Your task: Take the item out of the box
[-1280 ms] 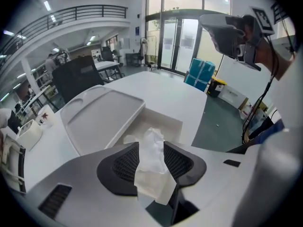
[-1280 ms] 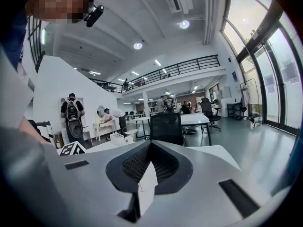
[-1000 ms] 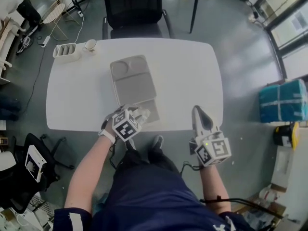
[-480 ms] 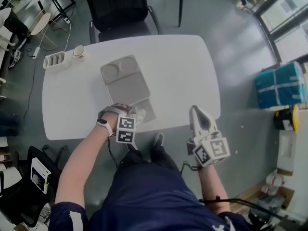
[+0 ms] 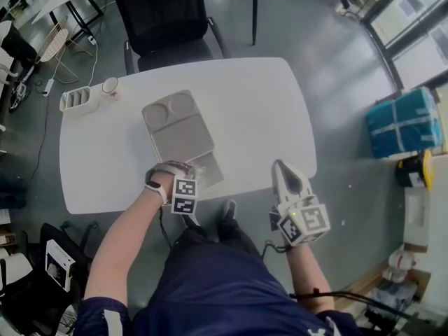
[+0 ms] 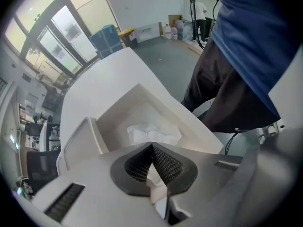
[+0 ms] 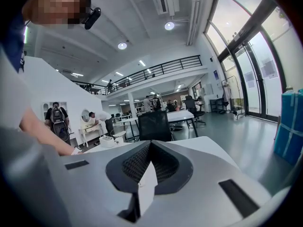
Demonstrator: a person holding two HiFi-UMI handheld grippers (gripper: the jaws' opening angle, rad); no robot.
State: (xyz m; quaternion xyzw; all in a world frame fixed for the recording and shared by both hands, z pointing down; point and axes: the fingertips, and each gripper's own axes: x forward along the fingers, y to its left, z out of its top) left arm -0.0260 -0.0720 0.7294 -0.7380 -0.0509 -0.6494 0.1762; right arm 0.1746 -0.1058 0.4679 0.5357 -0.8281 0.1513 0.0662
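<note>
The head view looks steeply down from above onto the whole white table; the left gripper view sits close over the box at mid-frame, facing the windows; the right gripper view looks level across the room; the head and left gripper views share box and table.

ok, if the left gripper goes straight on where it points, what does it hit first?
Most likely the crumpled white item in the open box, just ahead of the left gripper, whose jaws are together. Depth is unclear; the tips may already touch it.
</note>
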